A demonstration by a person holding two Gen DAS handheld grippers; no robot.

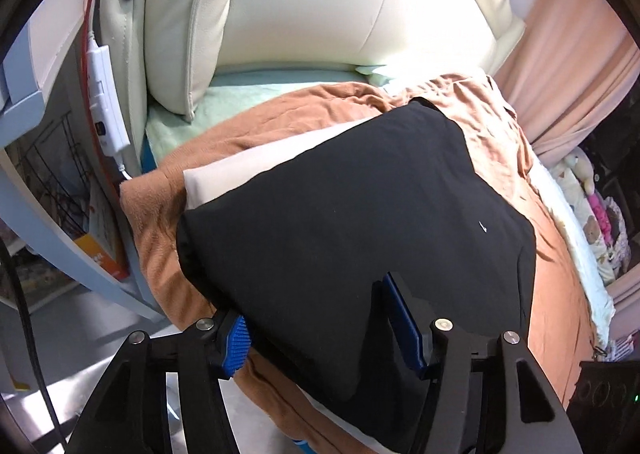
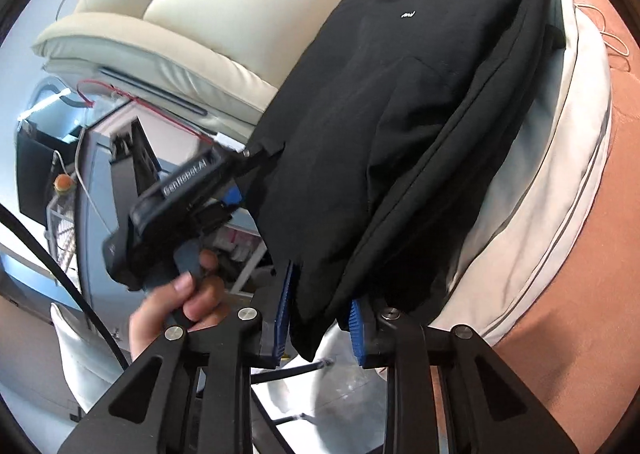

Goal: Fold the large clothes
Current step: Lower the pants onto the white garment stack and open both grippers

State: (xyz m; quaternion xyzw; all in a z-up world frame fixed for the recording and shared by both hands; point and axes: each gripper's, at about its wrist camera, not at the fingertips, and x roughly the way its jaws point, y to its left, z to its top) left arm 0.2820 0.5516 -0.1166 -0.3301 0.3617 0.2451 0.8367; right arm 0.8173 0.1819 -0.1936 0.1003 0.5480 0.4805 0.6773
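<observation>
While folded black garment [image 1: 352, 214] lies on brown blanket [image 1: 520, 158] over white cushion [image 2: 532, 190], left gripper [image 1: 324, 338] spread wide around near edge; right gripper [image 2: 320, 330] narrowed, pinching near hem.

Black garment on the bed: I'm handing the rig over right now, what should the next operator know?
Left claw: jaws wide apart, straddling the near edge of the folded black garment; no pinch visible.
Right claw: blue pads on either side of the garment's hanging corner, gap narrow; a firm grip cannot be confirmed.
The garment lies in a compact multi-layer fold on a beige cushion over the brown blanket.
Done: main folds.
Left: probably square up the stack, set the corner down, release.
</observation>
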